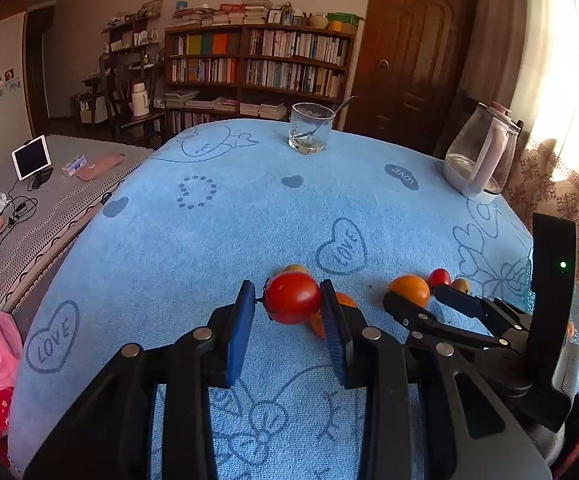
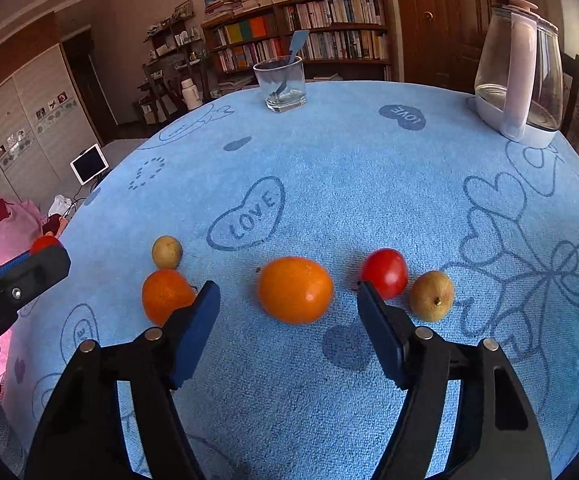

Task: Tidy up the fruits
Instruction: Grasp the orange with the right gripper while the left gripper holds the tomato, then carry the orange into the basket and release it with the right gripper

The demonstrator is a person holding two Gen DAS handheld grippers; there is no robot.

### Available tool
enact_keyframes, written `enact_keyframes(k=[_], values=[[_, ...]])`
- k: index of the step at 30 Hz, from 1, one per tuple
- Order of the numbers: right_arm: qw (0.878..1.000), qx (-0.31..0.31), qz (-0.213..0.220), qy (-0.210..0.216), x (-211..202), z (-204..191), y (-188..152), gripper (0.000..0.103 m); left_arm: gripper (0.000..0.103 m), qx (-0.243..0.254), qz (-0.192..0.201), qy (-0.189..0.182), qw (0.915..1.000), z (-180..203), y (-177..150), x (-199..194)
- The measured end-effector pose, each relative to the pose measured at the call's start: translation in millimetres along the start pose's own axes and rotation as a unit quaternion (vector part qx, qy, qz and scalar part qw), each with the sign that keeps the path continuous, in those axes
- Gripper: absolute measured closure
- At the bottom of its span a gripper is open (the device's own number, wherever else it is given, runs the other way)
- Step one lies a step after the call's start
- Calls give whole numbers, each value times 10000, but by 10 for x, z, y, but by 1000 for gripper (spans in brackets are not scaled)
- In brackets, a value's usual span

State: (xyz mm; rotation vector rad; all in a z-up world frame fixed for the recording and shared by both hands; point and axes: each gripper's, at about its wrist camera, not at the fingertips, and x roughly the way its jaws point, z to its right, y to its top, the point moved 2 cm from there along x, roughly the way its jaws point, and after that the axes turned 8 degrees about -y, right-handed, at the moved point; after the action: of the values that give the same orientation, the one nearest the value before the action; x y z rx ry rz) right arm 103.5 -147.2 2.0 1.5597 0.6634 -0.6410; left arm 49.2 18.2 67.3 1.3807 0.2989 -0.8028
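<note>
We hold a red tomato (image 1: 292, 297) between the fingers of our left gripper (image 1: 288, 312), clamped at its widest girth, lifted just above the blue-clothed counter (image 1: 249, 208). It is light, smooth and thin-skinned, so we judge a gentle squeeze enough; more could bruise it. Our right gripper (image 2: 289, 312) stands released, its fingers spread either side of a large orange (image 2: 295, 289) lying ahead between them; firm, pebbled peel should grip well across its middle.

"LOVE" hearts — blue tablecloth (image 2: 329, 184).
</note>
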Motion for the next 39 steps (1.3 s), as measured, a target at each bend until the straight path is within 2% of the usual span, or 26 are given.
enact_keyframes(k=[5, 9, 15, 24, 31, 39], values=[[9996, -3, -261, -80, 152, -9, 44, 49, 69, -40, 37, -5, 10000, -22, 23, -25], [9996, -36, -235, -155, 123, 16, 25, 60, 69, -32, 16, -9, 10000, -21, 14, -16], [9999, 51, -96, -74, -59, 98, -42, 60, 69, 34, -8, -46, 10000, 36, -6, -11], [9986, 170, 498, 17, -525, 193, -79, 60, 69, 129, -121, -81, 9998, 145, -76, 78], [9950, 249, 929, -273, -763, 349, -95, 60, 69, 217, -196, -136, 9995, 229, -134, 112], [9895, 560, 1203, -576, -928, 677, -116, 60, 69, 270, -270, -164, 9991, 284, -189, 143]])
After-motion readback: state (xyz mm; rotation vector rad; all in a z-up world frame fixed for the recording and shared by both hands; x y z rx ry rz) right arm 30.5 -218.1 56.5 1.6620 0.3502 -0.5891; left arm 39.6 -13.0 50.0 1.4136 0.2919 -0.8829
